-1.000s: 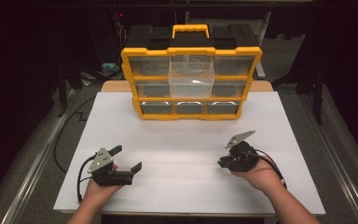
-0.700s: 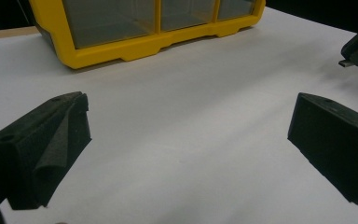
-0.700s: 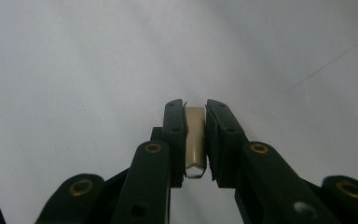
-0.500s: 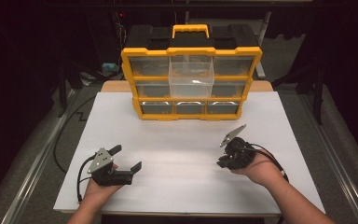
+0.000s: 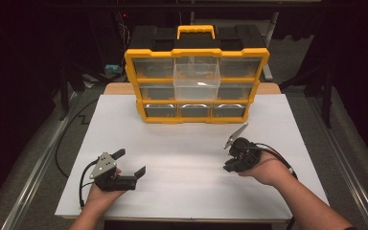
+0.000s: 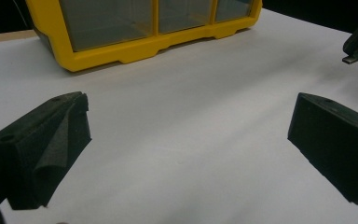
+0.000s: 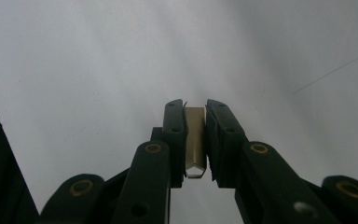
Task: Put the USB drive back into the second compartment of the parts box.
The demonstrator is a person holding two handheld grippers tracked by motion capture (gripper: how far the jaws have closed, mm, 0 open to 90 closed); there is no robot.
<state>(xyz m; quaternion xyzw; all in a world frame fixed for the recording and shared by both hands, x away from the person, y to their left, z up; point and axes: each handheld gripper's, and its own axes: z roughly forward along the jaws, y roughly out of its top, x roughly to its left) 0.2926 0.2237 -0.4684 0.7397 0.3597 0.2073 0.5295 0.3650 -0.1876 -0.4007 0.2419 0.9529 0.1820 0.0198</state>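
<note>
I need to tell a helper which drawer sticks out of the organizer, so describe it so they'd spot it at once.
On the white table stands a yellow organizer with three rows of clear drawers. Look at its top row, middle column: that drawer is pulled forward, its front hanging over the row below, while every other drawer sits flush in the frame.

The organiser case [image 5: 196, 86] has a bright yellow frame and handle, a black top, and clear, greyish drawers; 1 clear drawer [image 5: 196, 79] looks paler than the rest. The surface [image 5: 187, 163] is plain white with no pattern. Both hand-held grippers, left [image 5: 129, 165] and right [image 5: 230, 163], are black, each carrying a grey plate. The small metal piece [image 7: 195, 140] between the right one's jaws is dull silver-beige.
</note>
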